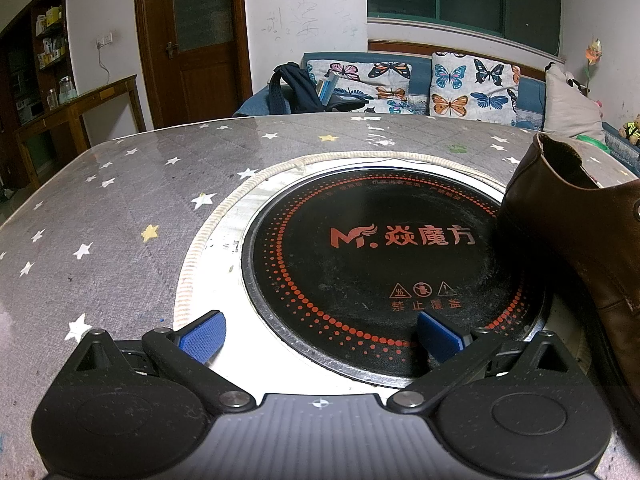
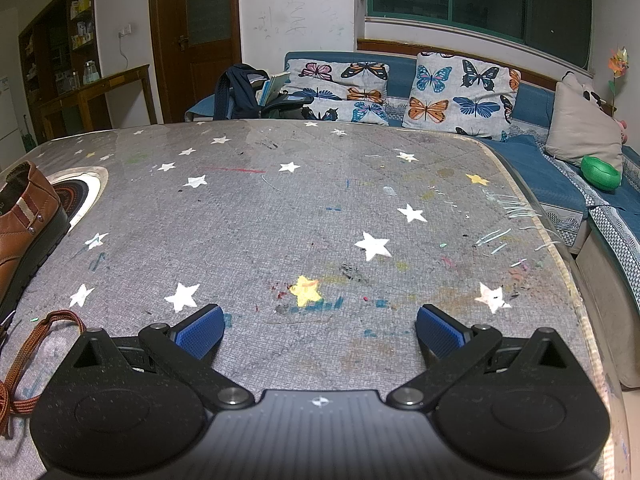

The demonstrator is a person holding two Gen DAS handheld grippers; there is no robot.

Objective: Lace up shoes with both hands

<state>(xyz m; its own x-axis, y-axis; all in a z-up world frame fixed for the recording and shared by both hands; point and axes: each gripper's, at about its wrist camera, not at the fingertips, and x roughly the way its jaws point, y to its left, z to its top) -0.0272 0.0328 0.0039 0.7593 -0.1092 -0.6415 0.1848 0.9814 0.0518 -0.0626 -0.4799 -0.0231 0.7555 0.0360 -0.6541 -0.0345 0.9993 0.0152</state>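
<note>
Starry table; both tongs wide, seemingly empty

Ahead of my right gripper, bare table to 12 o'clock. Shoe and lace crowd 9 o'clock, seemingly clear of my fingers.

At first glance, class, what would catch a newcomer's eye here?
The round black heater plate with orange lettering, sunk into the star-patterned table cover, stands out in the left wrist view. A brown leather shoe sits at its right edge. In the right wrist view a brown shoelace lies loose by the open right gripper.
</note>
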